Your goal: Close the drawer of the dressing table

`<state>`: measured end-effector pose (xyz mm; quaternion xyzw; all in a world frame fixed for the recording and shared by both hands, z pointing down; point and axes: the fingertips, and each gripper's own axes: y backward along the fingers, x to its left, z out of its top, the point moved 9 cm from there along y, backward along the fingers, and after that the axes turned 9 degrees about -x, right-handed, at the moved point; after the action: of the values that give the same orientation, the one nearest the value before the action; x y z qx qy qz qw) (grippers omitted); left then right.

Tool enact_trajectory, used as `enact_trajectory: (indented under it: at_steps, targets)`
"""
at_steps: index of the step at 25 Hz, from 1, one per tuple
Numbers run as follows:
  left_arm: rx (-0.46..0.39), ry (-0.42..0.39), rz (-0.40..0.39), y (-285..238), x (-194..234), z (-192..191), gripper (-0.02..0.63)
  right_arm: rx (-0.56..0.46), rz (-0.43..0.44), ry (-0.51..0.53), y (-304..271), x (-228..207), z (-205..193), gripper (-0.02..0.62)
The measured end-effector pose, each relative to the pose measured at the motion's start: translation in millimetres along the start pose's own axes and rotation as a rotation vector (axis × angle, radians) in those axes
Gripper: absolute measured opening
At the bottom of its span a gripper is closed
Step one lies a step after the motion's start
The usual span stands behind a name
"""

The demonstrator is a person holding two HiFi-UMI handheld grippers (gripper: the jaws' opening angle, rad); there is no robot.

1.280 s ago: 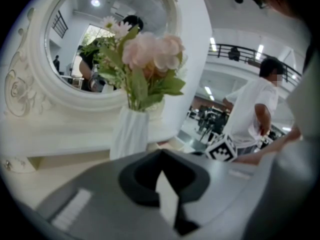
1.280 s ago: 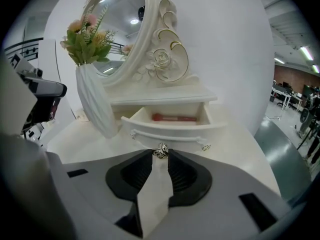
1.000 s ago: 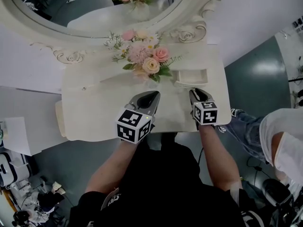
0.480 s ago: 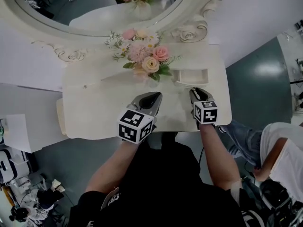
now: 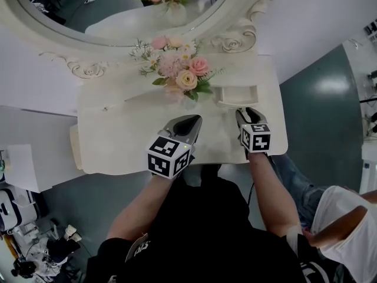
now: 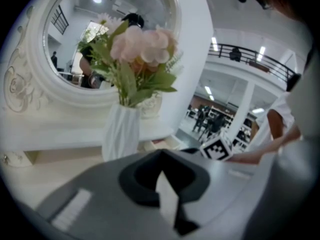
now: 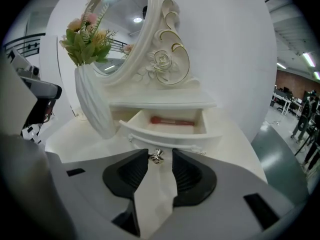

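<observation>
Drawer (image 7: 172, 134) at the right rear of the dressing table (image 5: 118, 140) stands open, so the push is all left. Right gripper (image 7: 159, 160) has just spread its jaws wide around the knob (image 7: 156, 156), not pinching it. Left gripper (image 6: 161, 154) is closed and empty.

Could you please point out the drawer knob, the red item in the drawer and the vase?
drawer knob (image 7: 157, 157), right gripper view, metal head
red item (image 7: 172, 121), right gripper view, its middle
vase (image 7: 92, 104), right gripper view, ribbed body
</observation>
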<state>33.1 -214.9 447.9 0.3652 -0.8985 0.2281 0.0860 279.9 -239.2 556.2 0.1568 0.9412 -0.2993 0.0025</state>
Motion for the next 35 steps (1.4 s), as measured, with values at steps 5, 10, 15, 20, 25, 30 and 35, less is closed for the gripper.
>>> enact_trajectory:
  at_steps: [5,10,15,20,25,30,35]
  targets:
    - [0.009,0.013,0.012,3.2,2.9,-3.9,0.009,-0.006,-0.006,0.112,-4.4,-4.5,6.3,0.087]
    - [0.009,0.021,0.026,7.2,4.1,-5.5,0.009,-0.009,0.009,0.07,-9.7,-7.3,9.5,0.089]
    - [-0.001,0.024,0.034,9.3,4.8,-3.5,0.009,-0.018,0.011,0.04,-13.6,-8.9,13.6,0.087]
    - [-0.007,0.026,0.039,7.6,5.2,-1.4,0.009,-0.027,0.02,0.035,-19.3,-11.5,21.5,0.084]
    - [-0.004,0.029,0.047,7.2,6.1,-0.3,0.009,-0.037,0.023,0.032,-28.4,-14.5,27.5,0.084]
    - [0.0,0.03,0.053,6.5,8.9,-1.2,0.009,-0.05,0.022,0.034,-38.7,-17.4,32.7,0.084]
    - [0.0,0.03,0.057,5.6,10.2,-1.6,0.009,-0.059,0.033,0.036,-46.5,-20.2,37.6,0.084]
